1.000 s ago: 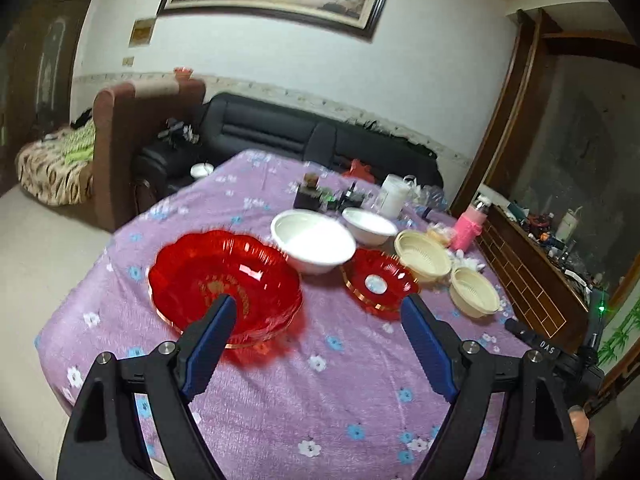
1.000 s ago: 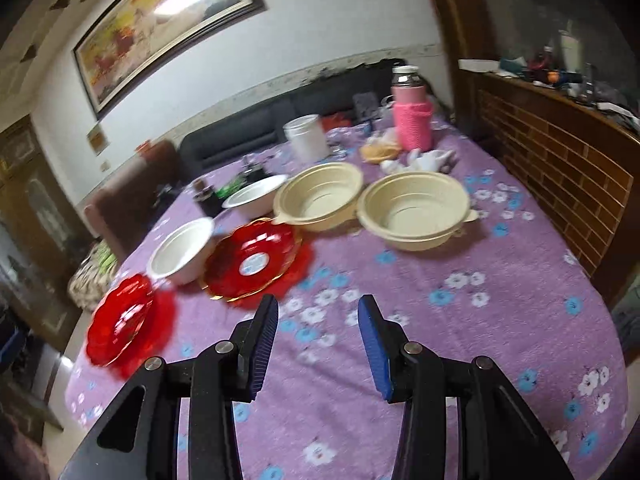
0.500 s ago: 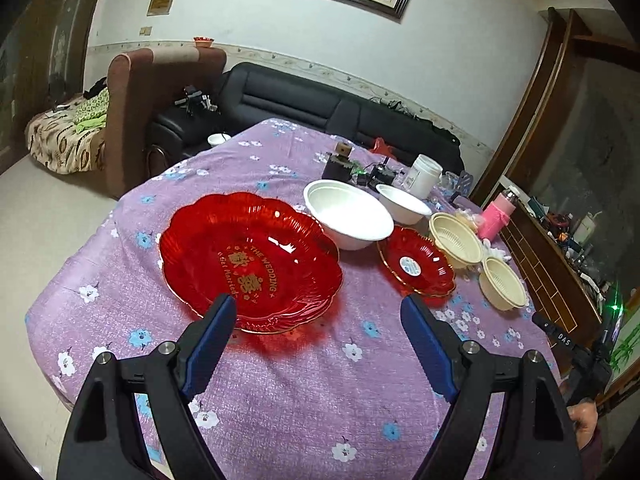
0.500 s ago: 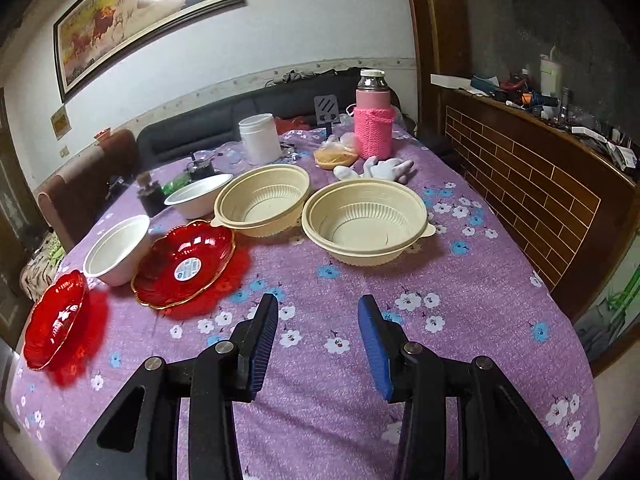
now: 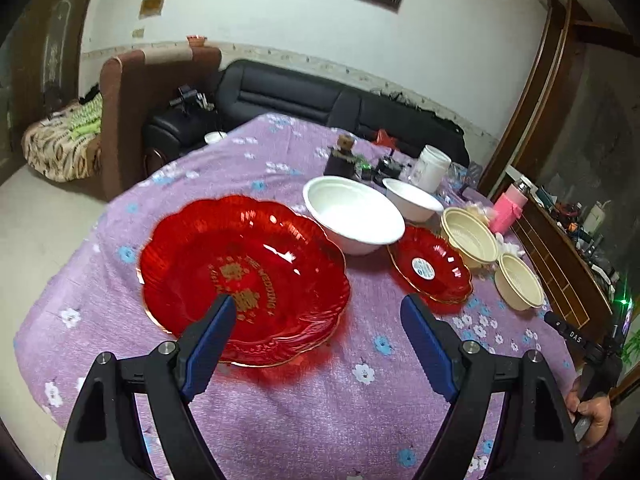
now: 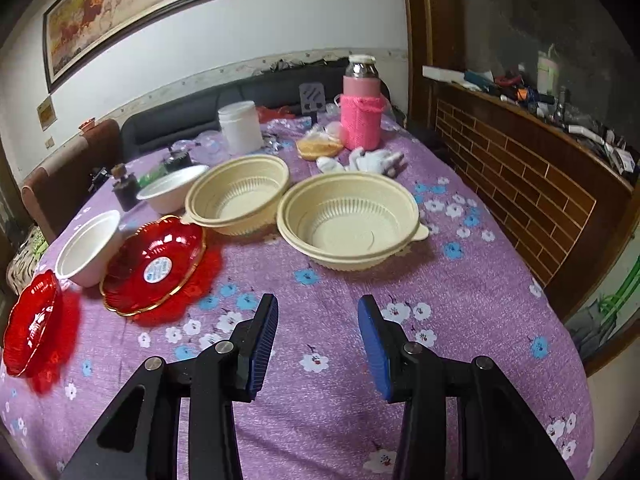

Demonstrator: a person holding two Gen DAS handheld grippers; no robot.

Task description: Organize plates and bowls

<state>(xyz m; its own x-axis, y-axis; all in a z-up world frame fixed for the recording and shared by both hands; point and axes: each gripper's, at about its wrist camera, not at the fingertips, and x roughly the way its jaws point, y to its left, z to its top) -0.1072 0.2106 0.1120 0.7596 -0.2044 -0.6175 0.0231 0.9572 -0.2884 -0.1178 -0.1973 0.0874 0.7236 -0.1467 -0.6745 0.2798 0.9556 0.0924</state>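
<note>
I see a desk point(image 5: 280, 400) draped in a purple floral cloth, a black sofa point(image 5: 304, 98) behind it at upper centre and a framed painting point(image 6: 132, 8) on the white wall.

Through the left wrist camera, my left tool point(image 5: 316, 316) hangs released, jaws wide, above the near rim of the large red plate point(image 5: 244, 276) at centre frame. Behind it a white bowl point(image 5: 354, 214) sits just beside the small red plate point(image 5: 430, 268).

The right wrist camera adds what the left shows only small: two cream bowls point(image 6: 348, 220) at centre, side by side, a pink-sleeved flask point(image 6: 360, 110) and a white jar point(image 6: 240, 126) above them. My right tool point(image 6: 318, 320) is released, holding nothing, over bare cloth.
</note>
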